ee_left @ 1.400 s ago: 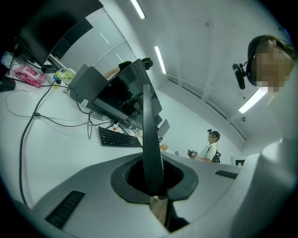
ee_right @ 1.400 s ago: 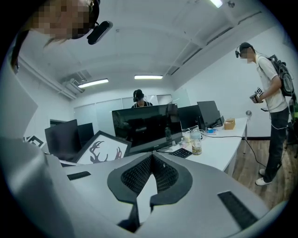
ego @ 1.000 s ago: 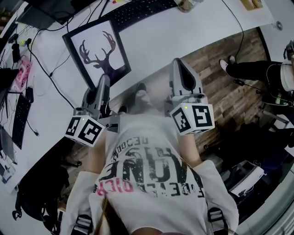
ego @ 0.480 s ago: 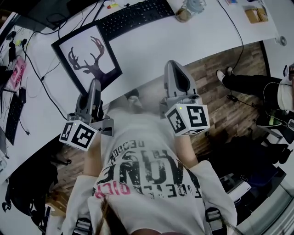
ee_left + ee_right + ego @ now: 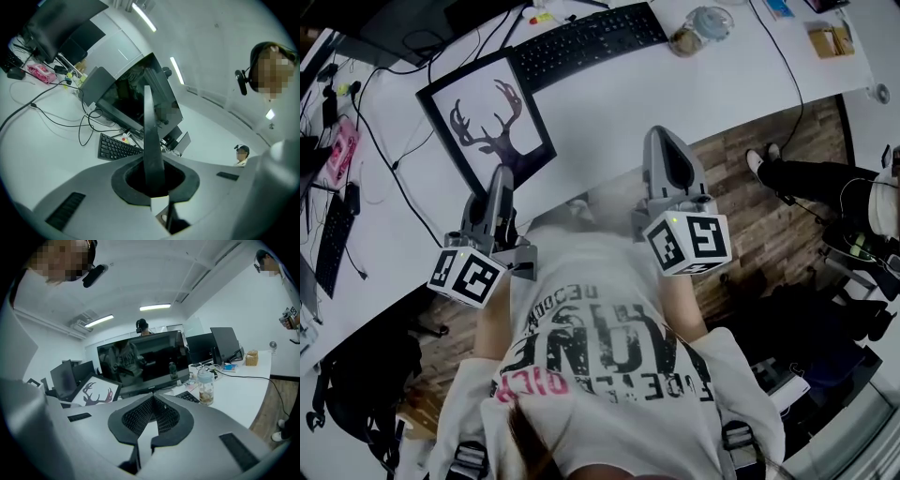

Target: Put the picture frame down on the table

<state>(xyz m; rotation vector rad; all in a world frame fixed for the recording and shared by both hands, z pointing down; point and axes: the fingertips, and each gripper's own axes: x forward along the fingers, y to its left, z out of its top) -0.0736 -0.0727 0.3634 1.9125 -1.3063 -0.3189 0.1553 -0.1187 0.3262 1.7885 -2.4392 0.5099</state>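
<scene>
At eleven o'clock above the table (image 5: 609,94): picture frame (image 5: 492,117), near corner pinched by the closed left gripper (image 5: 501,176), likely for lowering flat. Right gripper (image 5: 664,142), one o'clock: closed, empty, kept clear.

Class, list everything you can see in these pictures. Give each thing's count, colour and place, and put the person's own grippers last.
picture frame: one, black with a deer-antler print, at the table's near left
keyboard: at least one, black, on the table beyond the frame
jar: one, clear, right of the keyboard
monitor: one, black, behind the keyboard
table: one, white
left gripper: one, grey, jaws shut on the frame's edge
right gripper: one, grey, jaws together, empty
</scene>
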